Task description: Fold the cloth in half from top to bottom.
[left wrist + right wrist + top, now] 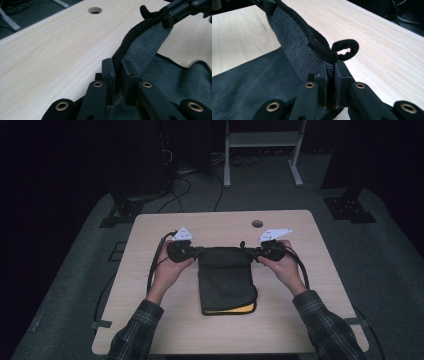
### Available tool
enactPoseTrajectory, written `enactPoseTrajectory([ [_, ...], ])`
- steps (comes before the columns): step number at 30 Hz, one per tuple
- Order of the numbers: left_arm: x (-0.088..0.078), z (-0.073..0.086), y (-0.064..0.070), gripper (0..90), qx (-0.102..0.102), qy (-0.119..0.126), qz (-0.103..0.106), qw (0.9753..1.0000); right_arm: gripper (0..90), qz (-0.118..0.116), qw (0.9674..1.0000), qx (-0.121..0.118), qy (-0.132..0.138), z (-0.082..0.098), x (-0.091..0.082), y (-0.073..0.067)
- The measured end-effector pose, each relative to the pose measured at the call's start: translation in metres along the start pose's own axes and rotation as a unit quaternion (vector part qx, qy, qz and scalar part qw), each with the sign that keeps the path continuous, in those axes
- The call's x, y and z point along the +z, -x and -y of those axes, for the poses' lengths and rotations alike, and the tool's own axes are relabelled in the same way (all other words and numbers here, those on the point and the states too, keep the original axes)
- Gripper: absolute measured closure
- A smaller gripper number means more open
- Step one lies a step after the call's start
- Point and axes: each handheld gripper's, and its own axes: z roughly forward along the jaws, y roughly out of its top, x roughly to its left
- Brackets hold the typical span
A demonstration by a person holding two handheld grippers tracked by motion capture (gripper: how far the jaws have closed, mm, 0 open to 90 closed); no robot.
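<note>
The dark grey towel (226,280) lies folded on the wooden table (150,320), a yellow edge showing at its near end, so I judge the folding partly done with another fold or a shift to come. The left gripper (192,251) and right gripper (259,251) each pinch a far corner, jaws pressed tight on the cloth, its far edge lifted between them.

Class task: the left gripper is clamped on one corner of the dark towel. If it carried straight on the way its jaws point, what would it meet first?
Probably the right gripper, clamped on the towel edge's far end. The left gripper points along that raised edge; depth is uncertain.
</note>
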Motion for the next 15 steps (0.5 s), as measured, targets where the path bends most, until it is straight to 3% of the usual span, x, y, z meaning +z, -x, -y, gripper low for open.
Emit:
enactPoseTrajectory([
  [7,-0.015,0.012,0.023,82.4,-0.001,0.007,0.032,0.9995,81.4,-0.018,0.9998,-0.008,0.006,0.017,-0.018,-0.021],
  [15,-0.019,0.034,0.038,82.3,-0.003,-0.012,0.048,0.9988,81.1,-0.036,0.9993,-0.012,-0.002,0.034,-0.028,-0.044],
])
